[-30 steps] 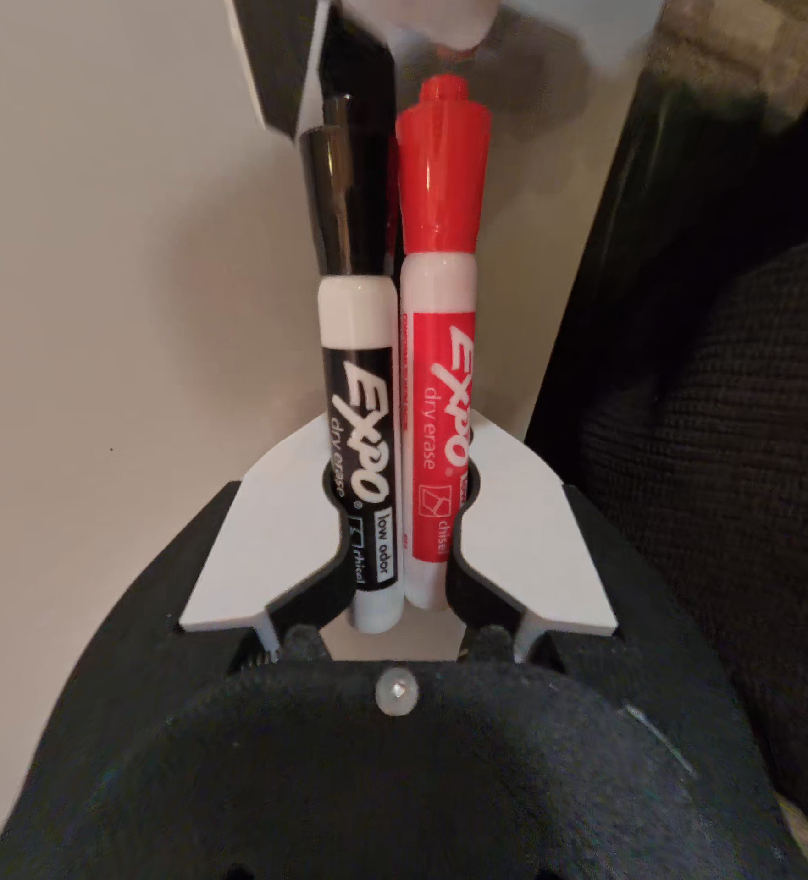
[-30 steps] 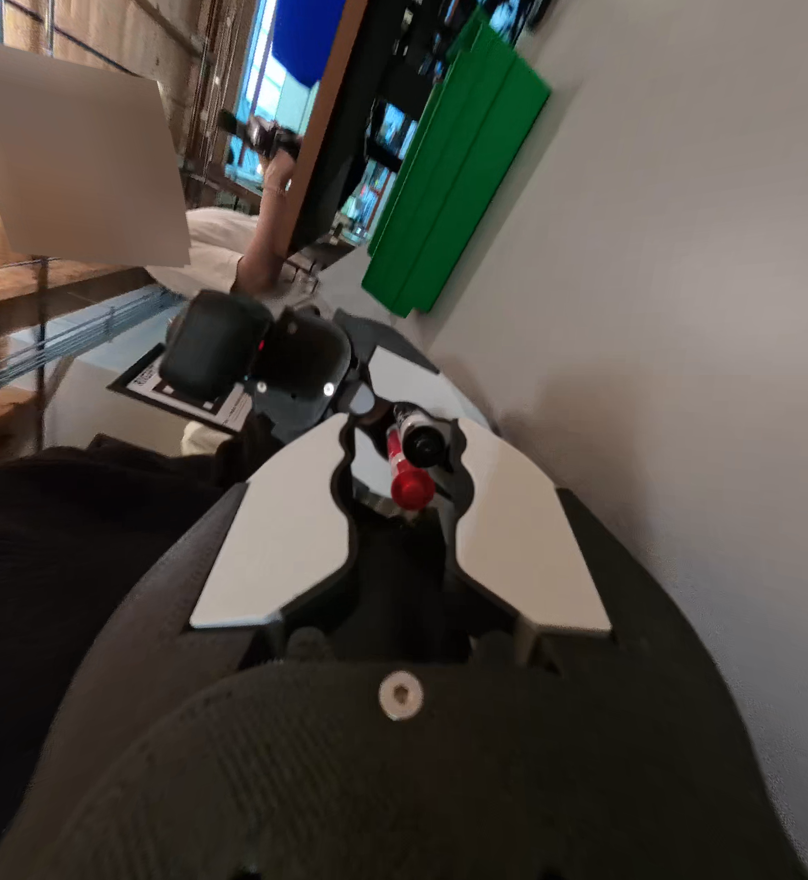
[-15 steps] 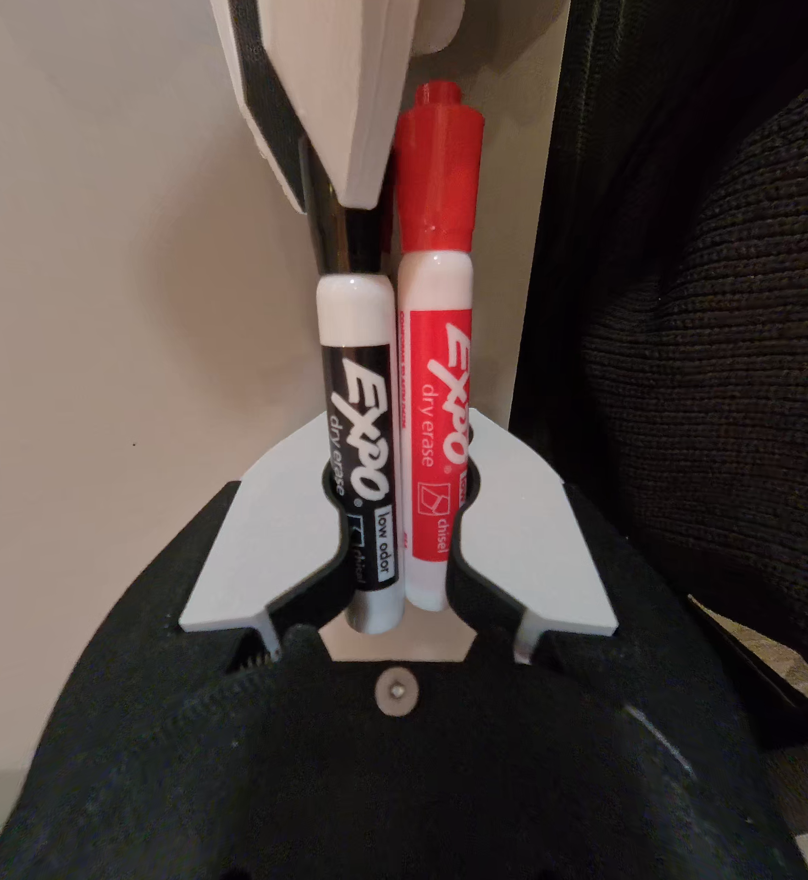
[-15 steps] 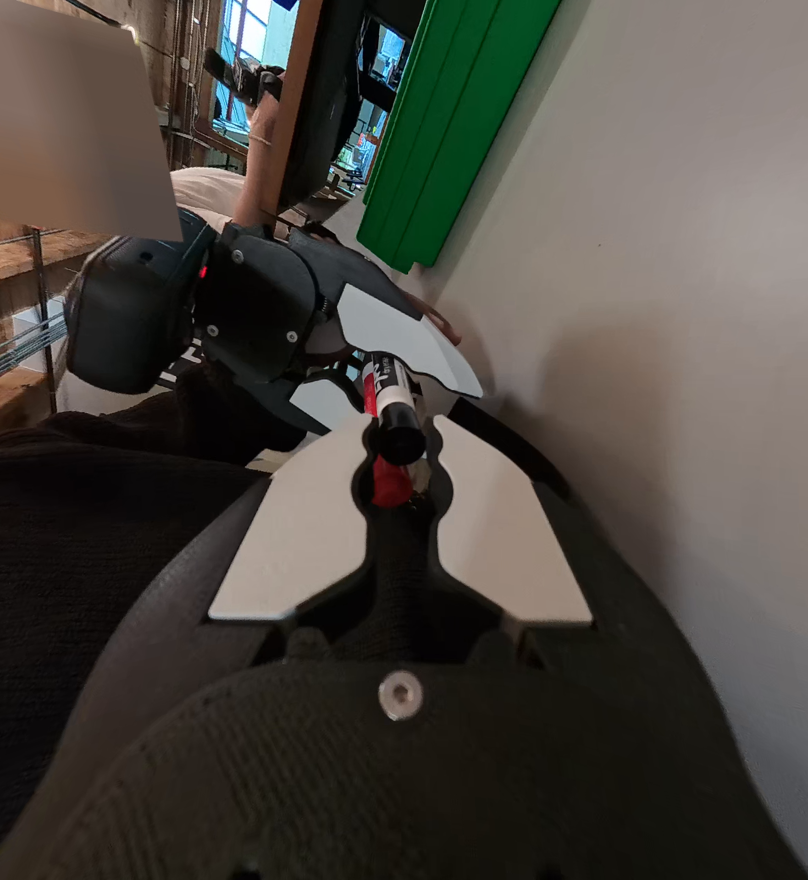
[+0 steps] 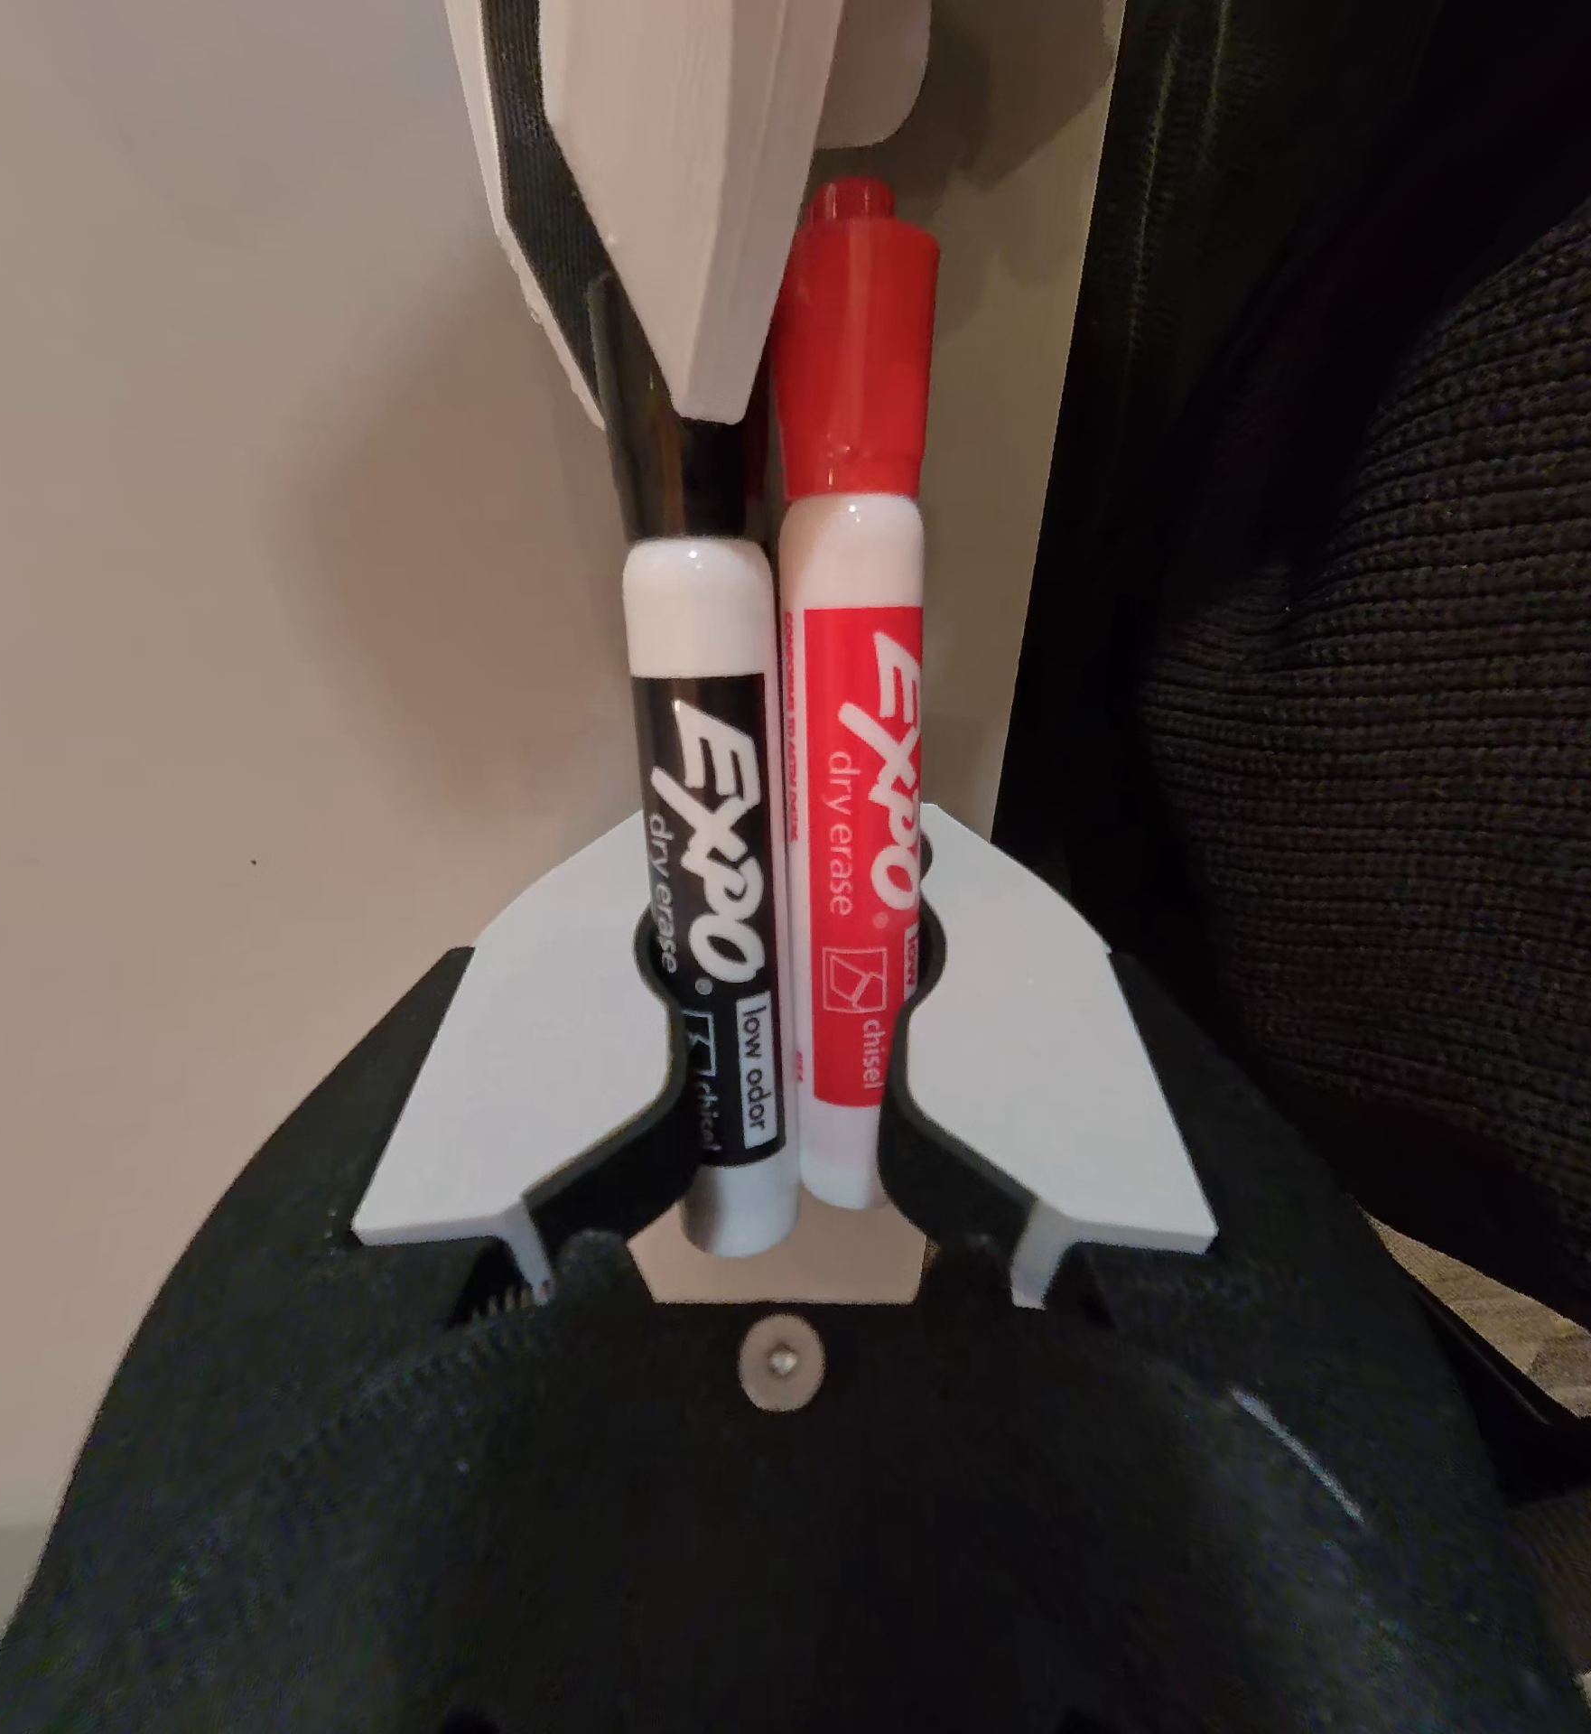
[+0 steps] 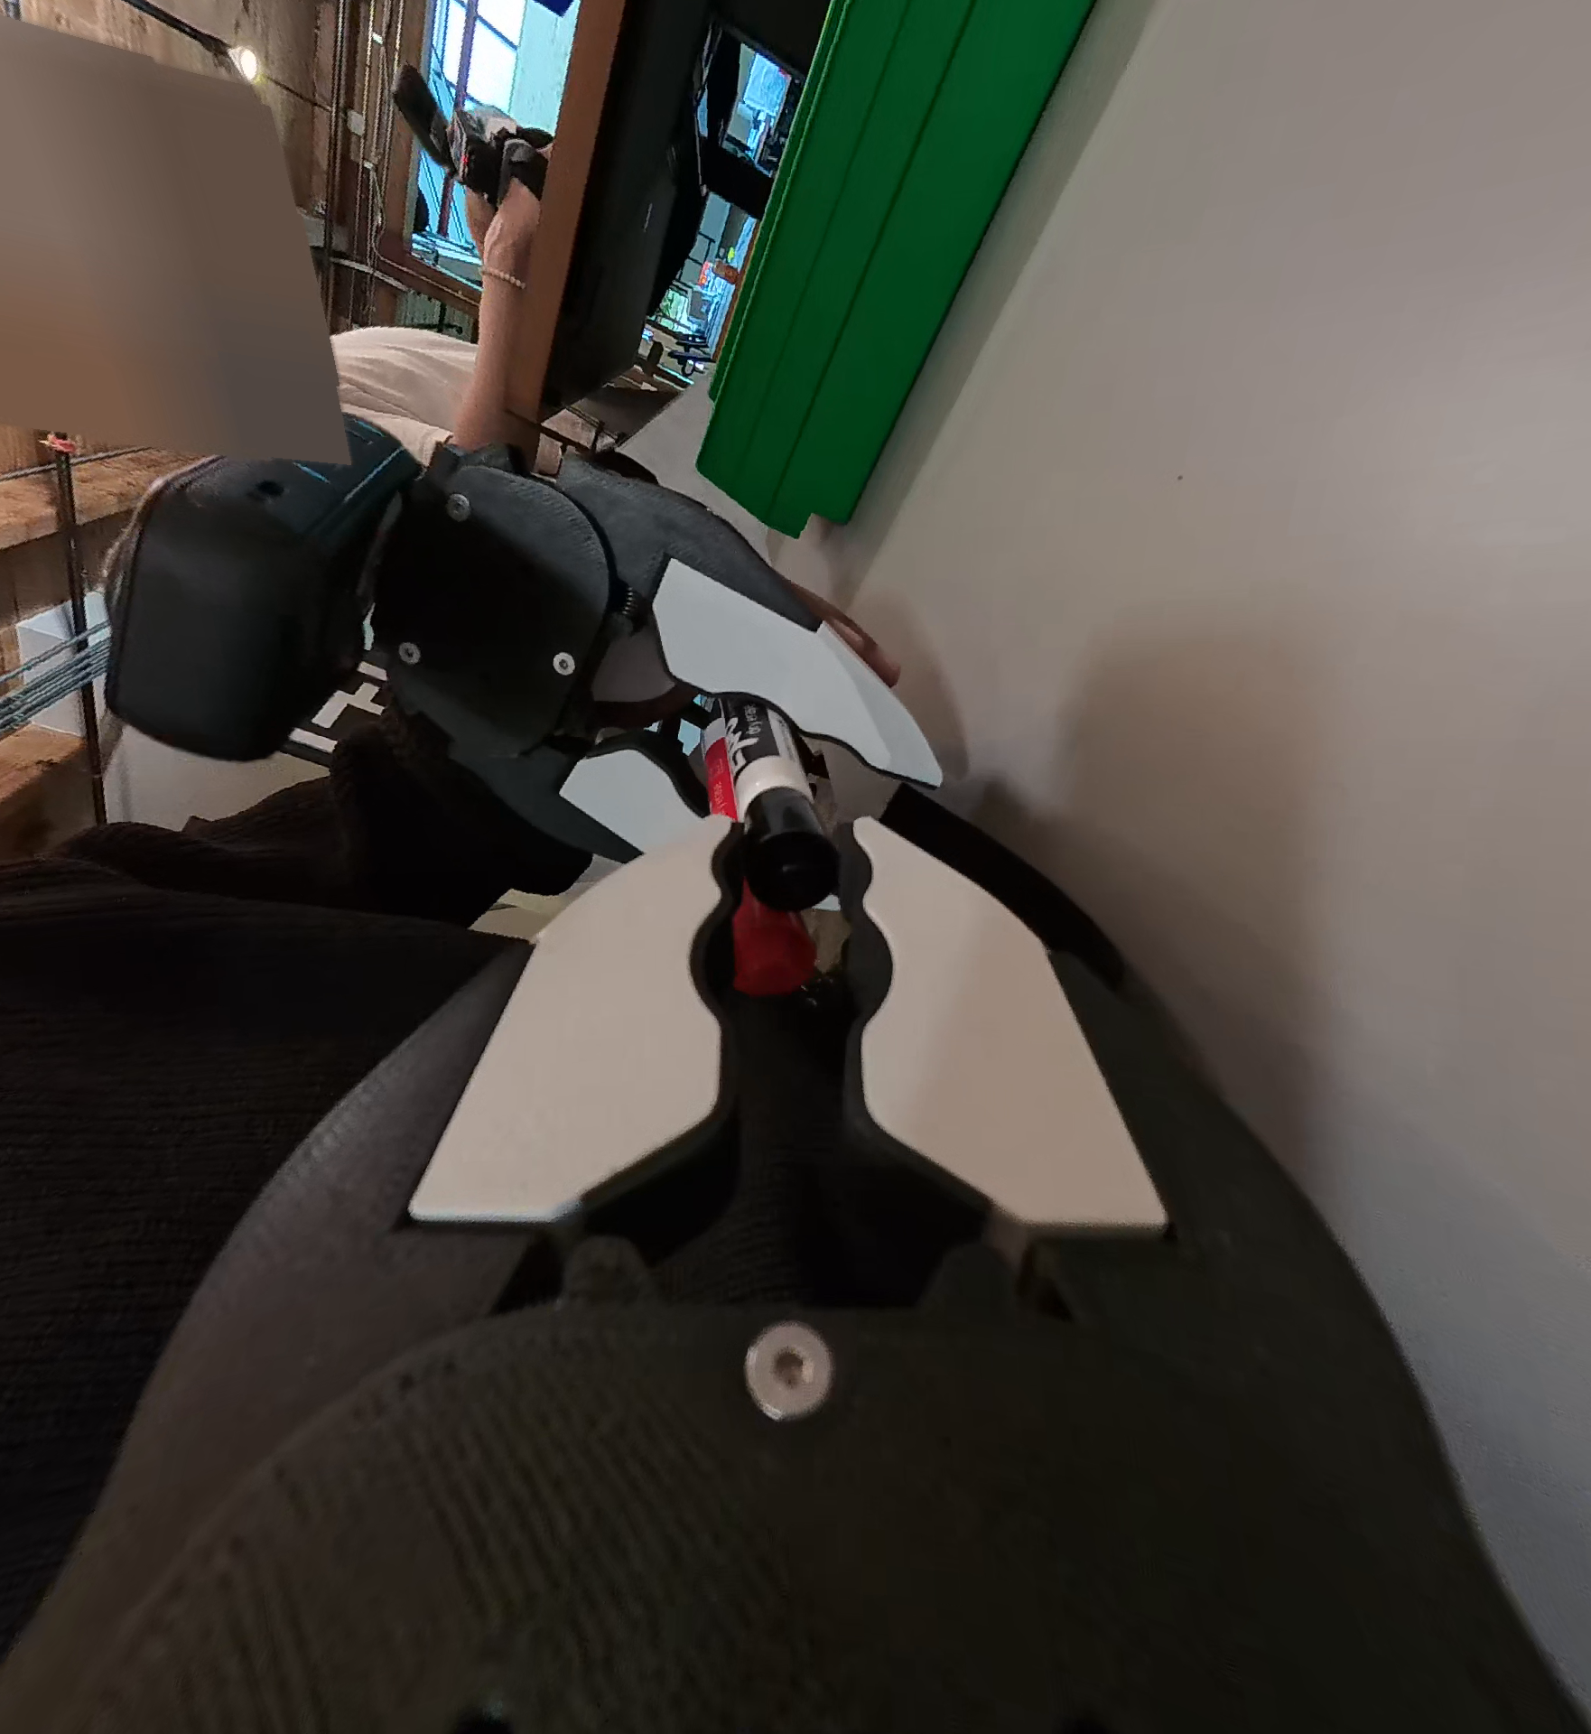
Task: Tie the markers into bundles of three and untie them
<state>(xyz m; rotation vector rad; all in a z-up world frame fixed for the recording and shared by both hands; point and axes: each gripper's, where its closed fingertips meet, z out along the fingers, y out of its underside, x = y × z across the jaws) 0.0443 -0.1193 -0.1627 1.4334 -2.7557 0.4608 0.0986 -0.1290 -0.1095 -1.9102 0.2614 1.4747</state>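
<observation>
We hold two markers side by side in the left tool (image 5: 787,948), its white fingers (image 5: 548,1060) closed on the lower barrels so that the butts sit deep in the notch near 6 o'clock and the caps point to 12 o'clock. The black marker (image 5: 703,844) lies on the 9 o'clock side: a white barrel wrapped in a black printed label with white lettering, ending in a glossy black cap. The red marker (image 5: 853,751) touches it on the 3 o'clock side, white barrel, red label with white lettering and a small box symbol, red ribbed cap. A sliver of red shows between the two caps; we cannot tell what it belongs to. Both labels carry a brand name and lines of product text, which we leave unread. From 12 o'clock the right tool (image 5: 679,281) reaches down over the black cap. In the right wrist view the right tool (image 6: 787,877) has its fingers drawn close around the end of the black cap (image 6: 787,859), with a red cap (image 6: 768,952) just behind it toward 6 o'clock; contact looks snug. The left tool (image 6: 754,694) shows at 10 o'clock. A pale bench (image 5: 210,563) lies behind the markers, and a green board (image 6: 867,263) stands at 12 o'clock.
</observation>
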